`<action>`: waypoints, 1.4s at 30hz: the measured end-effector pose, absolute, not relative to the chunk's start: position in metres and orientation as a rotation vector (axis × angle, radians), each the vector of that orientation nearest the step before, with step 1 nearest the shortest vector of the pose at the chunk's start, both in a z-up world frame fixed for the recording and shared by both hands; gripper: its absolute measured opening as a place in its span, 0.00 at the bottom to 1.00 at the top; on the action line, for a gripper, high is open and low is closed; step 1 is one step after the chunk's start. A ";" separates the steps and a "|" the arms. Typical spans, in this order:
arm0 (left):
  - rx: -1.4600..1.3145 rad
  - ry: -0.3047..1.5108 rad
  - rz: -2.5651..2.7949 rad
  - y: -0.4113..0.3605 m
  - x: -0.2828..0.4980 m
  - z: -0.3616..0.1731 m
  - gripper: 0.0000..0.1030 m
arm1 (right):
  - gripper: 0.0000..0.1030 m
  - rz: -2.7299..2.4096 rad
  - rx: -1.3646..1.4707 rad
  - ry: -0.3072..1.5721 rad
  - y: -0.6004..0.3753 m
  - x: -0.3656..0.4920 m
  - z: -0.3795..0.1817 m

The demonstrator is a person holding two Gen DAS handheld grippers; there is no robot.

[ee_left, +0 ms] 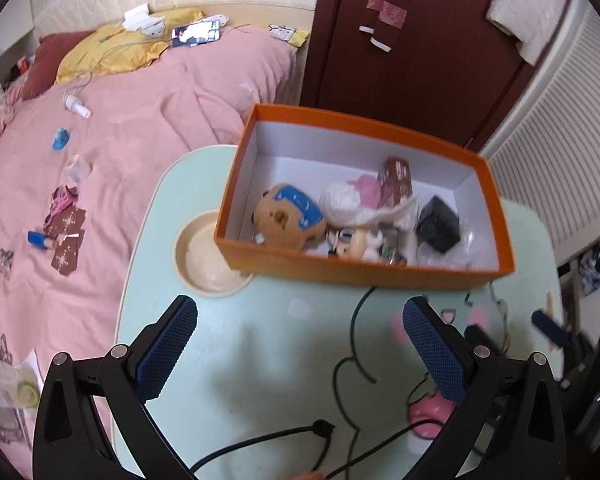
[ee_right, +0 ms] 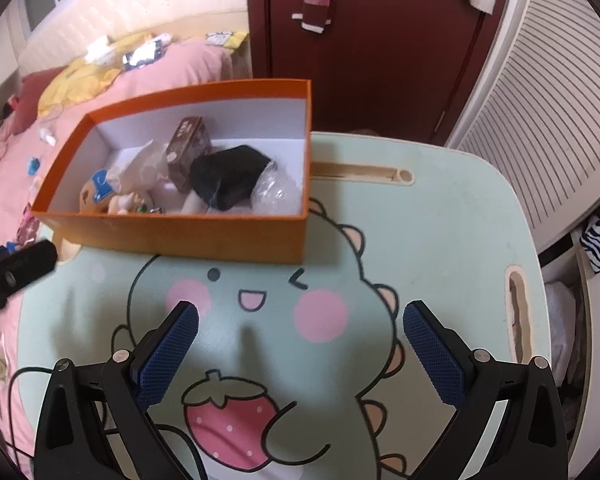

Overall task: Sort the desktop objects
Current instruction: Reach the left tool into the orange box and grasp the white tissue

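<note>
1. We hold the left gripper (ee_left: 300, 344) above the near part of the mint-green lap table (ee_left: 260, 360), its blue-padded fingers wide apart and empty
2. Our right gripper (ee_right: 300, 344) hovers over the dinosaur print, fingers also spread with nothing between them
3. The orange box (ee_right: 188, 236) sits on the far left of the table, holding a bear plush (ee_left: 288, 216), a brown carton (ee_right: 188, 148) and a black pouch (ee_right: 232, 176)
4. More small items lie scattered on the pink bedspread (ee_left: 140, 140) to the left
</note>
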State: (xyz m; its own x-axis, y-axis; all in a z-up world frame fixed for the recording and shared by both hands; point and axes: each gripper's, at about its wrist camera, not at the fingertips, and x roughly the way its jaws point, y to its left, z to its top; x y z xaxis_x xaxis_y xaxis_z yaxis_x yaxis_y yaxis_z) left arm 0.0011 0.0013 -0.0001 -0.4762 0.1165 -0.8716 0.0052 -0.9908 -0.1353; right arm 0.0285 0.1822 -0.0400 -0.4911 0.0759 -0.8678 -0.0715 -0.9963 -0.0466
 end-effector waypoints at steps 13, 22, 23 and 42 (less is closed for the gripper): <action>-1.474 -0.019 2.674 0.035 -0.022 -0.001 1.00 | 1.00 2.631 -1.619 0.123 0.198 0.023 -0.048; -1.418 -0.014 2.687 0.036 -0.046 0.014 1.00 | 1.00 2.610 -1.665 0.150 0.197 0.021 -0.056; -1.419 -0.008 2.687 0.037 -0.049 0.014 1.00 | 1.00 2.608 -1.670 0.154 0.198 0.020 -0.057; -1.607 0.157 2.520 0.052 -0.087 -0.040 0.92 | 1.00 2.567 -1.719 0.243 0.207 0.013 -0.073</action>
